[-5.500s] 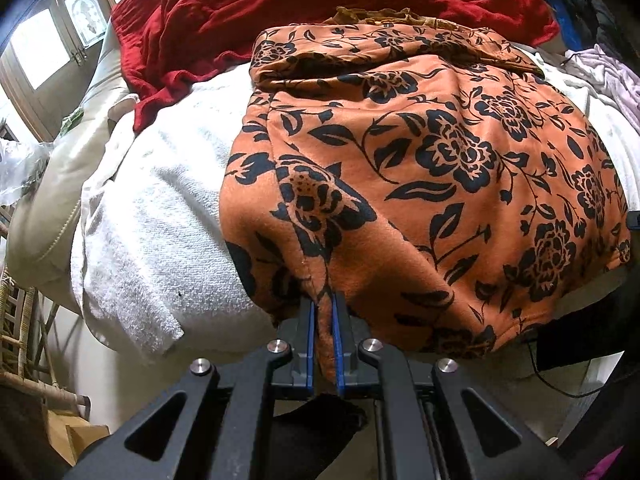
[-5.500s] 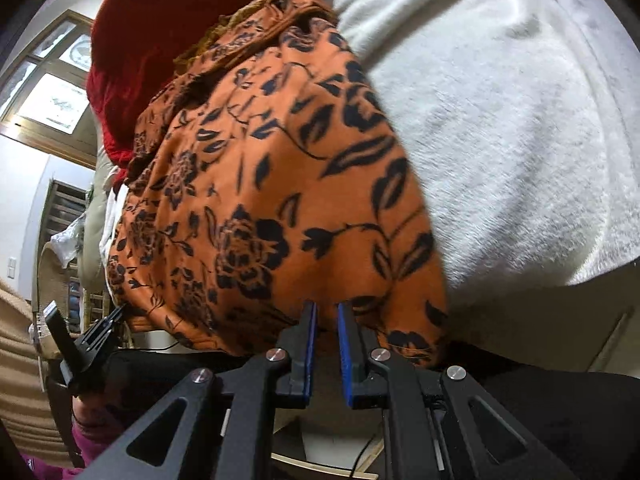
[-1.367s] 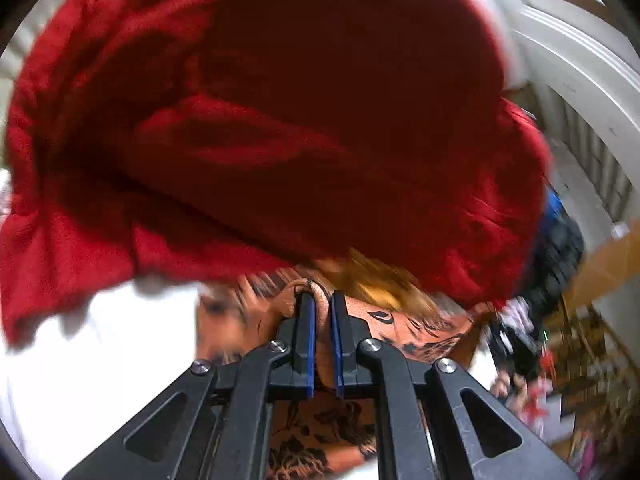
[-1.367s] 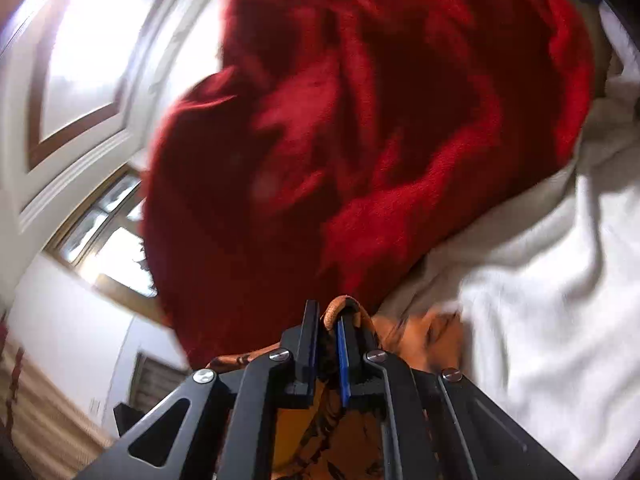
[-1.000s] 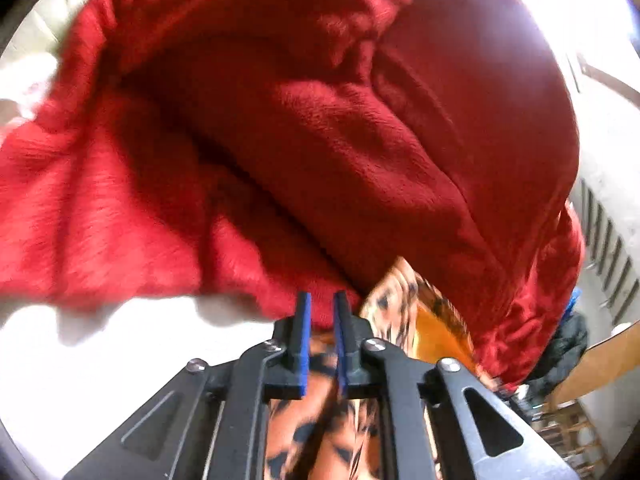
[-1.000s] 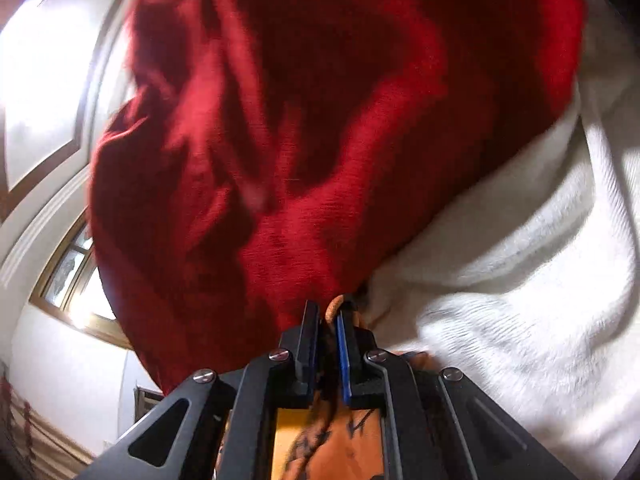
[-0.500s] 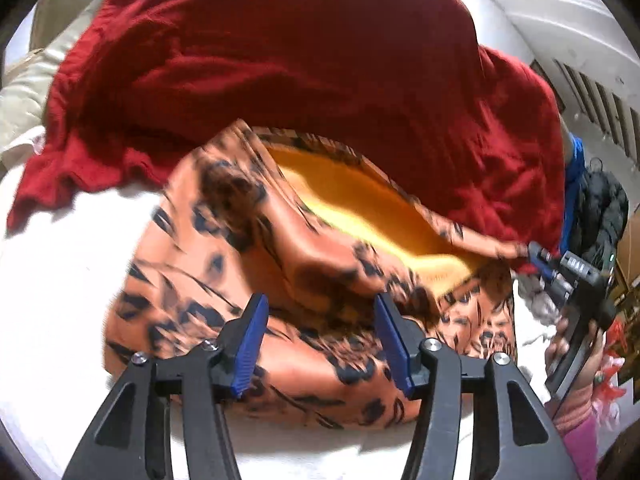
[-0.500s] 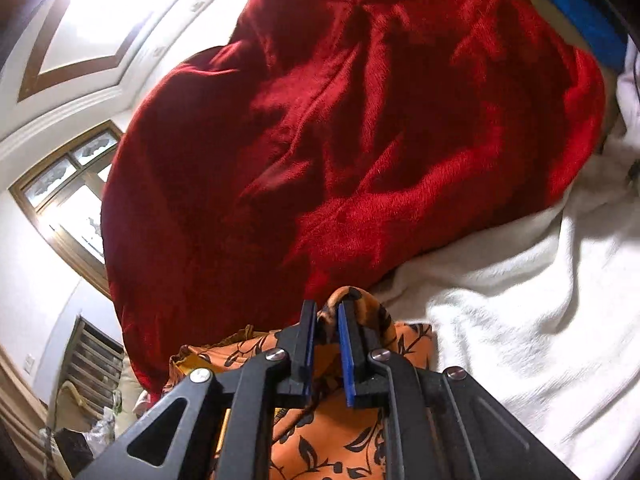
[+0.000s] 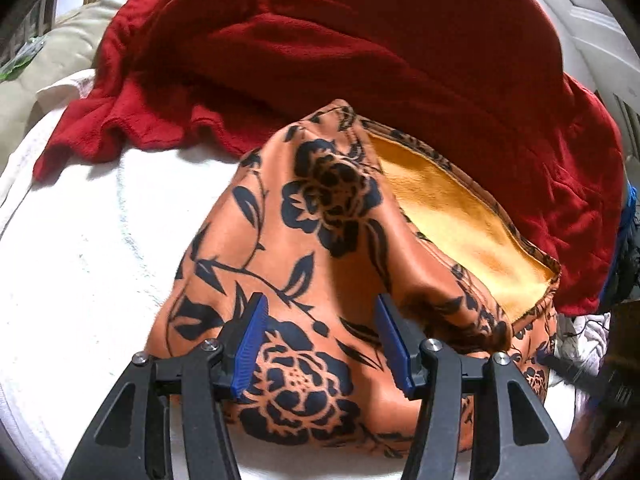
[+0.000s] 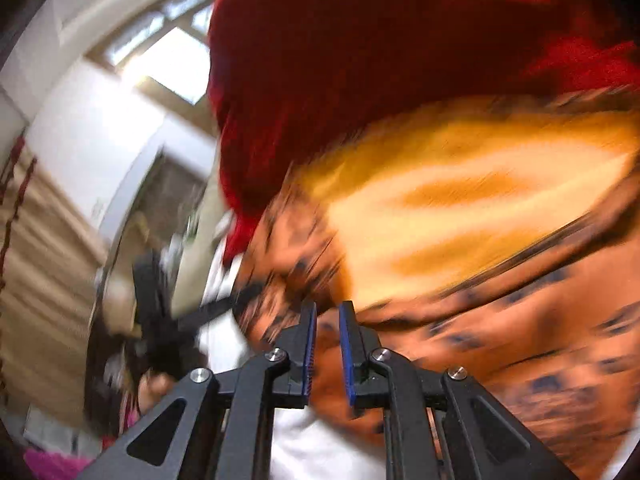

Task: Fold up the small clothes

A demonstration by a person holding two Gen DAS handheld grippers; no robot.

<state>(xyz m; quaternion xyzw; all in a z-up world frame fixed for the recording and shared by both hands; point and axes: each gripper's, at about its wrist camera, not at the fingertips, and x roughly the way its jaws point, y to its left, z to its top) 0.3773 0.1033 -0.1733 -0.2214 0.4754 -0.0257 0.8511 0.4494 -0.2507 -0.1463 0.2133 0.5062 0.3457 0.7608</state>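
Observation:
An orange garment with a black flower print [image 9: 320, 240] lies folded over on the white towel [image 9: 88, 240], its yellow inner side [image 9: 460, 212] showing at the right. My left gripper [image 9: 320, 320] is open and empty just above the near fold. In the blurred right wrist view the same garment [image 10: 500, 320] fills the right side. My right gripper [image 10: 327, 312] has its jaws slightly parted with nothing clearly between them. The left gripper also shows in the right wrist view [image 10: 160, 304].
A red blanket [image 9: 360, 60] is heaped behind the garment and shows in the right wrist view [image 10: 380, 60]. A beige cushion [image 9: 40, 72] lies at the far left. Dark and white clothes [image 9: 592, 328] sit at the right edge.
Both grippers carried the garment's near edge up and over to the far side. The left gripper opened and pulled back. The right gripper has just let go and is swinging left.

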